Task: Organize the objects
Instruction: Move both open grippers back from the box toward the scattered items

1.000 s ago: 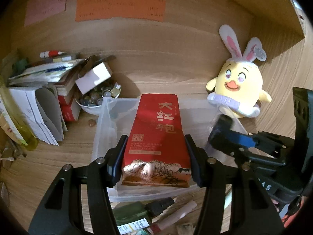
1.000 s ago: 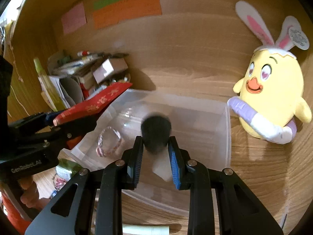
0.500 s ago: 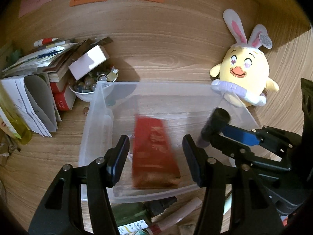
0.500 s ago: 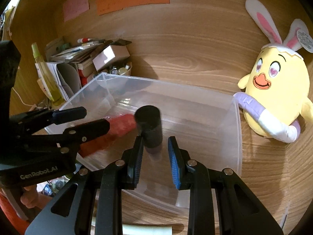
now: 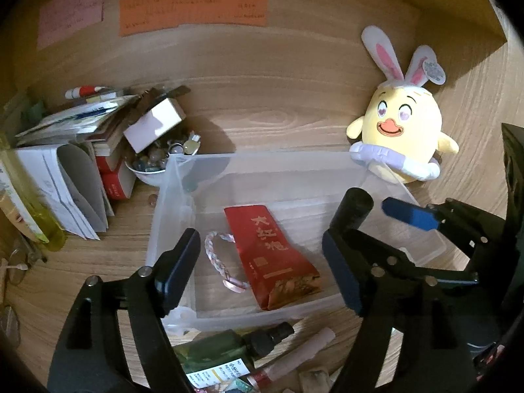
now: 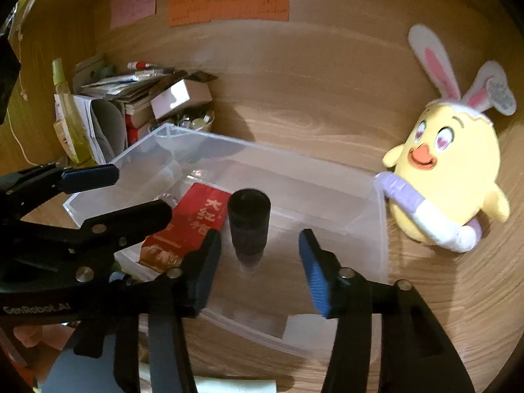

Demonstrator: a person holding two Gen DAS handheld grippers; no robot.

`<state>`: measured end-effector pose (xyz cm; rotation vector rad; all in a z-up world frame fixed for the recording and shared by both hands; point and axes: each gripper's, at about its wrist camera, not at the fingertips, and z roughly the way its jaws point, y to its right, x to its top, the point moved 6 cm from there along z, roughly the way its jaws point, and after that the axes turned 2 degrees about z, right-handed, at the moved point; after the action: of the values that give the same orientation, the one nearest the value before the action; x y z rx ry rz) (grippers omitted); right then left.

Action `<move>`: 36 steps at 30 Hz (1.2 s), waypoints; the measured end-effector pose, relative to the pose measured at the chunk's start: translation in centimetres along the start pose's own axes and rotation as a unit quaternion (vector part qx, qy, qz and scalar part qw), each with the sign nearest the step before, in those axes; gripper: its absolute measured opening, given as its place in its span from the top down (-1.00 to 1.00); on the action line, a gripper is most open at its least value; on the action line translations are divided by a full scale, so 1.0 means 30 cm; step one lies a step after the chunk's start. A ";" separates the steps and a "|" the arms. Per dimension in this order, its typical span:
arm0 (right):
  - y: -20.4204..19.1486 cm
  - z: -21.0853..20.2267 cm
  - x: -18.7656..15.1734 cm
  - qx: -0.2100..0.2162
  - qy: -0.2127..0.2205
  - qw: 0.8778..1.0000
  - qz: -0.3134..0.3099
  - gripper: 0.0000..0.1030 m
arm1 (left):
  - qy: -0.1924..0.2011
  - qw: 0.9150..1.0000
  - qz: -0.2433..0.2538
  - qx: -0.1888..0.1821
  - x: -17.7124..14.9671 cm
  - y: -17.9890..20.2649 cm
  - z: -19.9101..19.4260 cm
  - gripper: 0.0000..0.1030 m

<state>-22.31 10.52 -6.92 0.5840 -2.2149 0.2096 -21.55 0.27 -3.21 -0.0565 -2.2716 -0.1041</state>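
Wooden worktop (image 5: 294,124), walled at the back, where pink, green and orange paper notes (image 5: 193,9) are stuck.

Back left: a leaning stack of books and papers (image 5: 75,150), a white bowl of small stones (image 5: 154,163) with a small white box (image 5: 154,124) resting on it, and a yellow-green bottle (image 6: 67,114) at the far edge.

Back right: yellow chick plush toy with rabbit ears (image 5: 402,134), touching the far right corner of the bin.

Near edge, outside the bin: green spray bottle (image 5: 226,350) and a pale stick-shaped item (image 5: 301,353), partly hidden behind the left tool's fingers.

Clear plastic bin (image 5: 170,216), centre. Contents: red tea packet (image 5: 271,255) lying flat on the bottom; braided pink-white bracelet (image 5: 222,262) just left of it; black cylindrical container (image 6: 249,226) upright, right of the packet.

Left tool (image 5: 262,268): jaws spread wide, having just opened further, holding nothing; the packet lies below and between them, untouched.

Right tool (image 6: 258,262): jaws parted, having just opened; the black container stands between them, clear of both pads.
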 end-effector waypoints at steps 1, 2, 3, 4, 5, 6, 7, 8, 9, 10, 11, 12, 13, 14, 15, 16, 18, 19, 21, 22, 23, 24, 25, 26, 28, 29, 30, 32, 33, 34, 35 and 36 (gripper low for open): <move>0.002 -0.006 0.002 -0.003 0.004 1.000 0.000 -0.03 | 0.001 1.000 -0.003 0.001 0.001 -0.004 -0.004 -0.60; 0.004 -0.008 0.006 -0.003 0.007 1.000 0.000 -0.11 | 0.002 1.000 -0.005 0.003 0.002 -0.008 -0.010 -0.60; 0.008 -0.011 0.009 -0.003 0.008 1.000 0.001 -0.13 | 0.003 1.000 -0.006 0.003 0.004 -0.011 -0.017 -0.60; 0.011 -0.014 0.012 -0.002 0.009 1.000 0.003 -0.17 | 0.004 1.000 -0.008 0.003 0.005 -0.013 -0.024 -0.62; 0.014 -0.015 0.014 -0.001 0.010 1.000 0.004 -0.21 | 0.006 1.000 -0.009 0.003 0.006 -0.016 -0.033 -0.69; 0.016 -0.017 0.016 0.000 0.009 1.000 0.005 -0.23 | 0.008 1.000 -0.010 0.003 0.007 -0.017 -0.043 -0.73; 0.018 -0.020 0.017 0.001 0.009 1.000 0.006 -0.28 | 0.012 1.000 -0.011 0.004 0.009 -0.020 -0.054 -0.78; 0.019 -0.023 0.017 0.001 0.009 1.000 0.008 -0.33 | 0.017 1.000 -0.011 0.006 0.012 -0.022 -0.069 -0.81; 0.021 -0.029 0.018 0.002 0.010 1.000 0.009 -0.34 | 0.020 1.000 -0.010 0.007 0.013 -0.022 -0.080 -0.81; 0.022 -0.038 0.020 0.001 0.012 1.000 0.009 -0.35 | 0.022 1.000 -0.009 0.008 0.015 -0.023 -0.092 -0.83; 0.023 -0.045 0.022 0.002 0.013 1.000 0.010 -0.37 | 0.025 1.000 -0.009 0.009 0.016 -0.024 -0.105 -0.86; 0.026 -0.056 0.025 0.003 0.015 1.000 0.012 -0.39 | 0.027 1.000 -0.009 0.008 0.016 -0.025 -0.120 -0.87; 0.028 -0.073 0.029 0.009 0.019 1.000 0.016 -0.48 | 0.029 0.999 -0.010 0.008 0.017 -0.027 -0.131 -0.90; 0.027 -0.083 0.031 0.013 0.021 1.000 0.018 -0.57 | 0.032 0.999 -0.012 0.010 0.019 -0.031 -0.148 -0.92; 0.029 -0.100 0.034 0.018 0.026 0.999 0.022 -0.58 | 0.035 0.999 -0.014 0.012 0.019 -0.035 -0.161 -0.93; 0.030 -0.121 0.037 0.021 0.032 0.999 0.024 -0.58 | 0.038 0.999 -0.015 0.014 0.020 -0.036 -0.172 -0.94; 0.029 -0.160 0.040 0.024 0.042 0.999 0.023 -0.58 | 0.044 0.999 -0.014 0.014 0.020 -0.039 -0.198 -0.94; 0.028 -0.175 0.040 0.023 0.046 0.998 0.022 -0.58 | 0.045 0.999 -0.012 0.013 0.019 -0.038 -0.210 -0.95; 0.027 -0.208 0.039 0.021 0.054 0.998 0.017 -0.59 | 0.047 0.999 -0.009 0.008 0.015 -0.035 -0.233 -0.95; 0.027 -0.224 0.036 0.018 0.058 0.998 0.014 -0.59 | 0.049 0.999 -0.007 0.008 0.012 -0.034 -0.244 -0.95; 0.029 -0.237 0.034 0.015 0.060 0.998 0.012 -0.59 | 0.051 0.999 -0.004 0.009 0.009 -0.033 -0.255 -0.95; 0.033 -0.250 0.030 0.012 0.063 0.998 0.010 -0.59 | 0.052 0.999 -0.002 0.011 0.006 -0.031 -0.263 -0.95; 0.038 -0.265 0.025 0.009 0.066 0.998 0.008 -0.60 | 0.053 0.999 0.002 0.012 0.002 -0.030 -0.272 -0.96; 0.044 -0.276 0.020 0.007 0.069 0.998 0.008 -0.60 | 0.053 0.998 0.005 0.013 -0.003 -0.030 -0.280 -0.96; 0.061 -0.302 0.009 0.002 0.074 0.997 0.008 -0.60 | 0.052 0.998 0.007 0.016 -0.014 -0.030 -0.290 -0.96; 0.070 -0.312 0.004 0.000 0.077 0.997 0.009 -0.60 | 0.051 0.999 0.008 0.017 -0.021 -0.033 -0.295 -0.96; 0.079 -0.322 -0.002 -0.003 0.081 0.997 0.008 -0.60 | 0.049 0.999 0.009 0.016 -0.028 -0.034 -0.298 -0.96; 0.103 -0.342 -0.017 -0.015 0.088 0.996 0.009 -0.60 | 0.043 0.999 0.007 0.010 -0.044 -0.038 -0.300 -0.97; 0.116 -0.350 -0.026 -0.020 0.092 0.996 0.010 -0.60 | 0.038 0.999 0.008 0.009 -0.054 -0.040 -0.297 -0.97; 0.132 -0.357 -0.036 -0.024 0.094 0.995 0.014 -0.60 | 0.035 0.999 0.009 0.011 -0.063 -0.042 -0.293 -0.97; 0.146 -0.361 -0.045 -0.026 0.093 0.995 0.017 -0.60 | 0.031 0.999 0.011 0.013 -0.071 -0.044 -0.289 -0.97; 0.164 -0.362 -0.057 -0.029 0.090 0.995 0.022 -0.60 | 0.027 0.999 0.014 0.017 -0.081 -0.047 -0.283 -0.97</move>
<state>-16.31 19.08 -0.90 0.4657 -2.0538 0.2123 -13.65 -1.94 0.31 -0.0668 -2.2170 -0.0514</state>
